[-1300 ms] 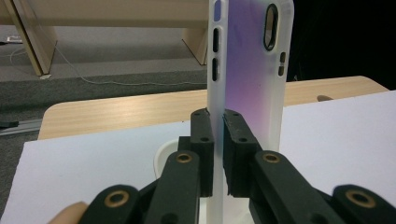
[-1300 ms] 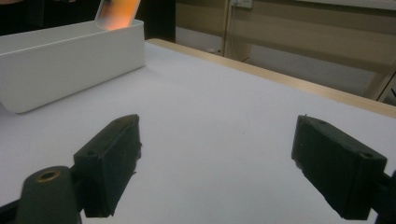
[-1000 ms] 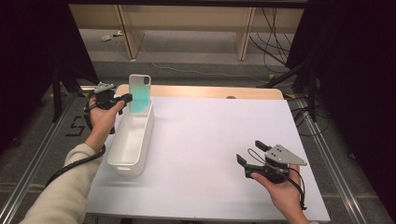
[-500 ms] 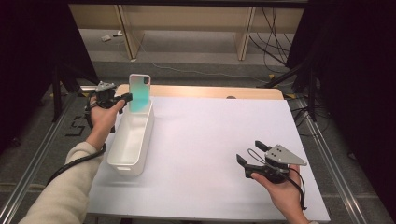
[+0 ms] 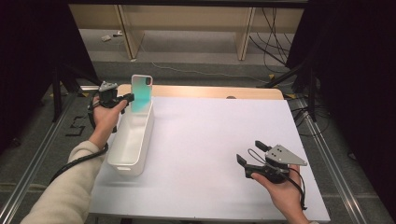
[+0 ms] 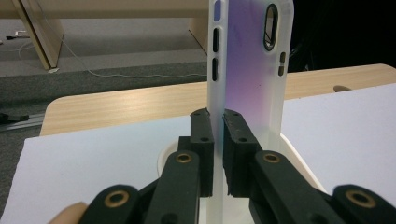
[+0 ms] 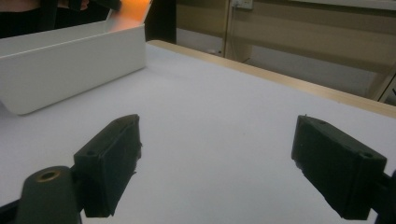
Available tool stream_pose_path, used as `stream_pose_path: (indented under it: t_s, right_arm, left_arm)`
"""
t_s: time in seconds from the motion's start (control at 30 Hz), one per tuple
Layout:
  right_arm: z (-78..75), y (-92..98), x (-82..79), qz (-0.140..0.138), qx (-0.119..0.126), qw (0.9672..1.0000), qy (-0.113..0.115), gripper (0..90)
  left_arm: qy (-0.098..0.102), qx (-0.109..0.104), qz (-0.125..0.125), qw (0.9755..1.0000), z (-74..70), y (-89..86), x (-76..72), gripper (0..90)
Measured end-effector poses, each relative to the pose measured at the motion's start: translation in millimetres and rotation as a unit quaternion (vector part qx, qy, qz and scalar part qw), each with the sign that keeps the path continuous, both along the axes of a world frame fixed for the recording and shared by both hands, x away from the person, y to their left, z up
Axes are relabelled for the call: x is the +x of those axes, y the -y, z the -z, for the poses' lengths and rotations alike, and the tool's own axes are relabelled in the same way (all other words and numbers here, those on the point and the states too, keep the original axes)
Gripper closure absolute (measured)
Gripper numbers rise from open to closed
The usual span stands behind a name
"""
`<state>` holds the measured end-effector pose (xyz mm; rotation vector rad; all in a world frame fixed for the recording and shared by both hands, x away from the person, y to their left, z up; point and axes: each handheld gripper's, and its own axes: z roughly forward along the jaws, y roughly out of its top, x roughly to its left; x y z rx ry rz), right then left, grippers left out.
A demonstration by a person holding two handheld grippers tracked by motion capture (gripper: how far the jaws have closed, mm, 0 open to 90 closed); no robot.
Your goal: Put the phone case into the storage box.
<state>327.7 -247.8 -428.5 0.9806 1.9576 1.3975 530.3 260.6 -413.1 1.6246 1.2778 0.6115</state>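
A translucent phone case with a teal-to-violet sheen stands upright over the far end of a long white bin. My left gripper is shut on the case's edge; in the left gripper view both black pads clamp the case low on its side. At the table's near right, my right gripper is held just above the white surface, its jaws wide apart with nothing between them. The right gripper view also shows the bin off to the left.
The white table top has a wooden strip along its far edge. Beyond the table, wooden furniture legs and cables lie on the floor. Dark curtains flank both sides.
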Motion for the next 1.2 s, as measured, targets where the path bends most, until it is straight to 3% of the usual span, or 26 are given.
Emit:
stream_pose_path:
  t_s: [0.2, 0.43, 0.5, 0.53, 0.6, 0.83, 0.9, 1.2]
  right_arm:
    - [-0.7, 1.0, -0.6, -0.002, -0.005, 0.9999, -0.009, 16.9]
    - [0.3, -0.1, 0.3, 0.001, -0.001, 1.0000, 0.000, 17.0]
    - [-1.0, 1.3, -1.1, -0.002, -0.011, 0.9998, -0.015, 17.0]
    - [0.5, 0.1, 0.3, -0.003, -0.002, 1.0000, -0.005, 17.0]
    - [-1.0, 1.5, -0.9, -0.002, -0.011, 0.9998, -0.014, 16.9]
    - [-1.1, 1.2, -1.0, -0.002, -0.011, 0.9998, -0.014, 17.0]
    - [1.6, -1.0, 1.2, -0.005, 0.006, 1.0000, -0.002, 17.0]
    - [1.0, -0.6, 0.4, -0.008, 0.003, 0.9999, -0.007, 17.0]
  left_arm:
    - [-0.004, 0.002, -0.002, 1.0000, 0.3, -1.1, 0.3, 83.6]
    - [-0.010, 0.007, 0.000, 0.9999, -0.3, -2.6, 1.6, 83.5]
    - [-0.011, 0.009, 0.000, 0.9999, -0.2, -3.2, 1.3, 83.5]
    - [-0.013, 0.007, 0.000, 0.9999, 0.2, -3.1, 1.3, 83.5]
    - [-0.014, 0.006, 0.001, 0.9999, 0.9, -3.4, 1.5, 83.5]
    - [-0.019, 0.004, 0.000, 0.9998, 0.8, -4.0, 2.3, 83.4]
    - [-0.020, 0.004, 0.002, 0.9998, 1.3, -4.6, 2.7, 83.4]
    - [-0.027, 0.009, 0.001, 0.9996, 5.1, -4.4, 3.2, 82.1]
